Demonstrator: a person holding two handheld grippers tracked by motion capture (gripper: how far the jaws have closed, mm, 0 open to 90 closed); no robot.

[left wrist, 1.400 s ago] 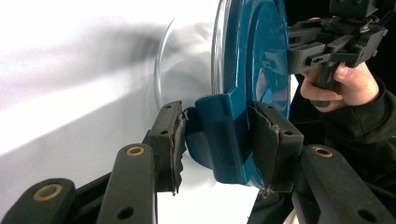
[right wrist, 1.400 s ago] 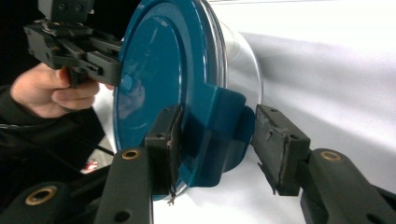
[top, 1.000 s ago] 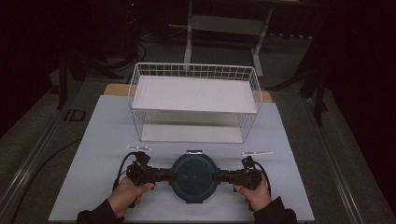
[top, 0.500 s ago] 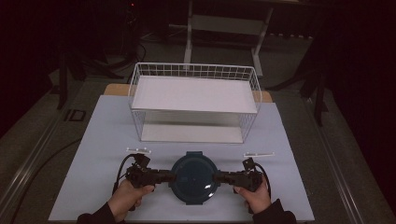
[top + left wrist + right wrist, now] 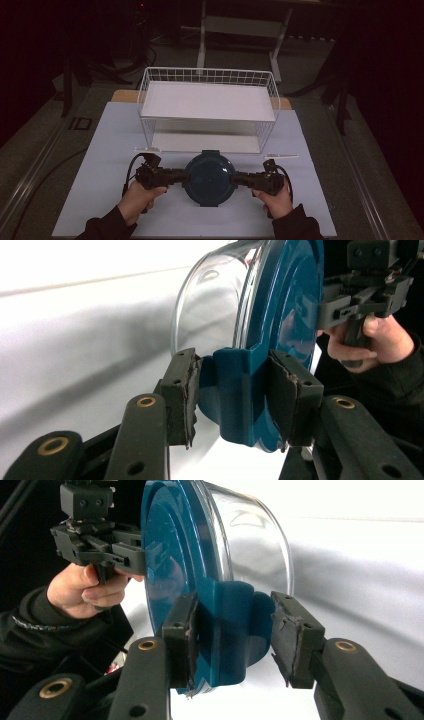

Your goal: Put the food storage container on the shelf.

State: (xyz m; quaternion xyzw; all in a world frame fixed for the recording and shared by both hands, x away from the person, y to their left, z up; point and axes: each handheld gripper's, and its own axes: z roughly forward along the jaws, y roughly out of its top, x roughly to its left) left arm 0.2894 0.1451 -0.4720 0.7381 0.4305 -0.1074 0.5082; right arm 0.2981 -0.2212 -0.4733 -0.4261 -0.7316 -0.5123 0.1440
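Left gripper [image 5: 176, 177] and right gripper [image 5: 244, 177] each clamp jaws on opposite side tabs of the round clear glass bowl with dark-blue lid [image 5: 209, 177], keeping it level just above the white counter [image 5: 100, 165] before the white wire basket [image 5: 208, 76].

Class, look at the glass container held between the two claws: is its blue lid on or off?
On. The blue lid sits across the glass container; its tabs wrap the rim.

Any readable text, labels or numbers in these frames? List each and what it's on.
None readable.
Teal lid of the glass container: no print visible.
Wire basket: no label.
Dark plate on the floor left of the table: markings, if any, too small and dim to read.
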